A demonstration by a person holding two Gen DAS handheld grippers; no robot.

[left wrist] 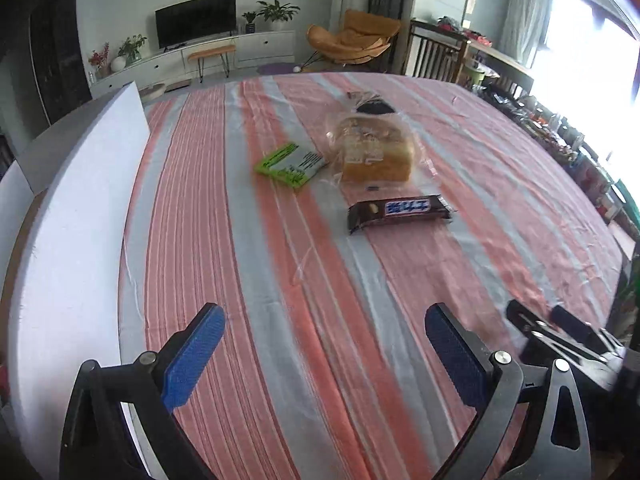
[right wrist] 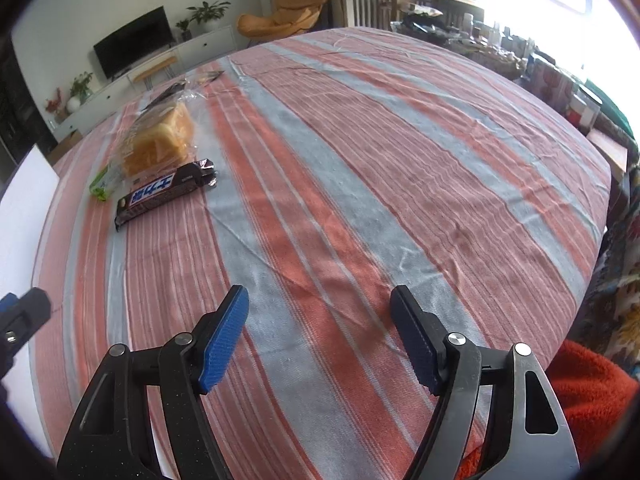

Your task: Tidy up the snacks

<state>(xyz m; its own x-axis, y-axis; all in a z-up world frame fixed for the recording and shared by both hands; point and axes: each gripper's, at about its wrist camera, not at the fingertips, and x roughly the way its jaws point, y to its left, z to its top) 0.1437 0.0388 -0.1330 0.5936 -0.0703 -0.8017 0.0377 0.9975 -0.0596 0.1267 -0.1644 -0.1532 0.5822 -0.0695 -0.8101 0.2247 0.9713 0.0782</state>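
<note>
A striped tablecloth (left wrist: 320, 280) is seen past both wide-open, empty grippers (left wrist: 324, 344) (right wrist: 320, 332), a white board (left wrist: 80, 220) fully shown only left.

The left gripper (left wrist: 324, 344) is black with two blue bumpy pads (left wrist: 192, 356) on its fingers. Its jaws stand wide apart and nothing is between them. It points down at a slant over the pink and grey striped tablecloth (left wrist: 280, 240), not touching it. The right gripper (right wrist: 320, 332) looks the same, black with blue pads (right wrist: 224, 340). Its jaws are apart too, a bit less wide, with nothing between them. It also tilts down over the tablecloth. The two grippers hang side by side, near each other, both near the tablecloth's close edge.
</note>
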